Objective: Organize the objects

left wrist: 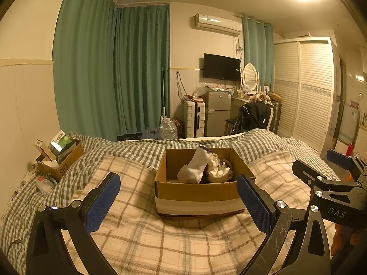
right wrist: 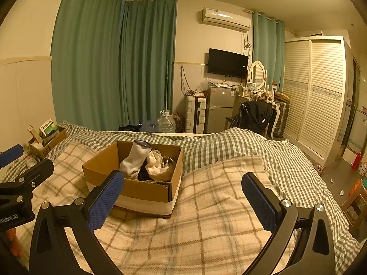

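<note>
Both wrist cameras sit low over the plaid-blanketed bed [left wrist: 183, 240], facing the far wall's black wall-mounted television [right wrist: 227, 63]. The left view faces the open brown cardboard box [left wrist: 197, 192] squarely and near; the right view sees it left of centre.

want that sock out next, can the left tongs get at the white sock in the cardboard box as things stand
Probably yes: the left tongs are open, facing the open-topped brown cardboard box, and the white sock stands uncovered above its near wall.
</note>
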A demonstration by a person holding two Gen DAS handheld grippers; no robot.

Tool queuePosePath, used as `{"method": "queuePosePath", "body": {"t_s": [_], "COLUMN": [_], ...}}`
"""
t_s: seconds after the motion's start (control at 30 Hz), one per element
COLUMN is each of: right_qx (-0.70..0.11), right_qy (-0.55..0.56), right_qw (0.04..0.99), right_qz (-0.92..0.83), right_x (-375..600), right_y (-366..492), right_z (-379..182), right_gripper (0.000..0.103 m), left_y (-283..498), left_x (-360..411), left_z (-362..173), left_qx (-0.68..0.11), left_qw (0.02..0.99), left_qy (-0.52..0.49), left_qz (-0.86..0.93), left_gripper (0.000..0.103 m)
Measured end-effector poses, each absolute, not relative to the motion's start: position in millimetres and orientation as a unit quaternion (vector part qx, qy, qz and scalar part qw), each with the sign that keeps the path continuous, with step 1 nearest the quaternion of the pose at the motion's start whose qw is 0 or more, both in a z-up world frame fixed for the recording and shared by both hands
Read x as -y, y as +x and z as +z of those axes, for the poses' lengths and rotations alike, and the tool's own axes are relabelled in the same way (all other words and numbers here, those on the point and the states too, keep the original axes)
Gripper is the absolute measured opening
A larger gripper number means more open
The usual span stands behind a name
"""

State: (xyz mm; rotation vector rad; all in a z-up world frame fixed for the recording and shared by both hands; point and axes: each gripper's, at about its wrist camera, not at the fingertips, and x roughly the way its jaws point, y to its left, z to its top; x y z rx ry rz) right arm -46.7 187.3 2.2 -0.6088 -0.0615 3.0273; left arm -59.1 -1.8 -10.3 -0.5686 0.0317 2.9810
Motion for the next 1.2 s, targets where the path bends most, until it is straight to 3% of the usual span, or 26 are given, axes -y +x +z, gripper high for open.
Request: {"method": "queuePosePath", "body": {"t_s": [1.2], "right_qx": [0.018], "right_qy": [-0.202], "right_qw": [0.028], "right_qz": [0.979], "right_x": [-188.5], "right_y": [-47.8], "right_z": [-1.6], "right_gripper": [0.103], "left_y": [-60.0], "left_x": [0.3], "left_z": [-12.6], "left_qx": [-0.009], "left_qw": [0.047], "left_qy": [-0.193], "left_qz": [0.980], "left_gripper": [0.103]}}
